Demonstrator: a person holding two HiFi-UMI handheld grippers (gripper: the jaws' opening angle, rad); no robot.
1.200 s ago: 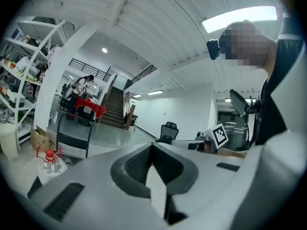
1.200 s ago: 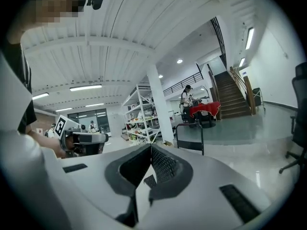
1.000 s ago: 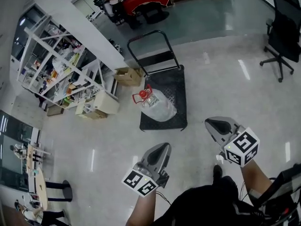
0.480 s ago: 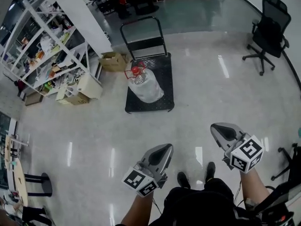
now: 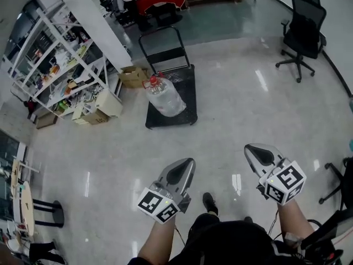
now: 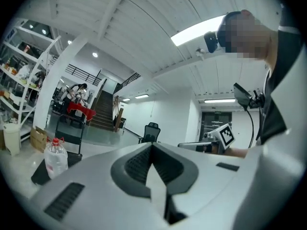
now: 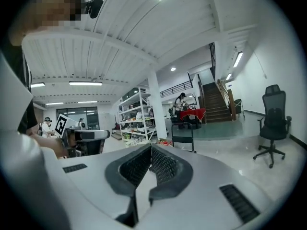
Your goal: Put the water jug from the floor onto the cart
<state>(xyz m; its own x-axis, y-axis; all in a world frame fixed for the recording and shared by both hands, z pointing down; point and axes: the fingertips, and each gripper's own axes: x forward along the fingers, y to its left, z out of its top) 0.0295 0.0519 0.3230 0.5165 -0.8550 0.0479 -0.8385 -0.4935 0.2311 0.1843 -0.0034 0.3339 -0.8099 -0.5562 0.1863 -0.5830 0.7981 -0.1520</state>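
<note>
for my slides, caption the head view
Water jug on the cart; left gripper and right gripper shut, empty, far off

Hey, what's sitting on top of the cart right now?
A clear water jug with a red cap stands on the cart, toward its handle end. Nothing else shows on the black deck. The patch of deck under the jug is covered and cannot be seen.

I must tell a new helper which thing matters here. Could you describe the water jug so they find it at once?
Past the white shelving, find the black platform cart with the tall push handle. On its deck is the water jug, a big clear plastic bottle. Its red cap sets it apart from the brown cardboard box beside the cart.
</note>
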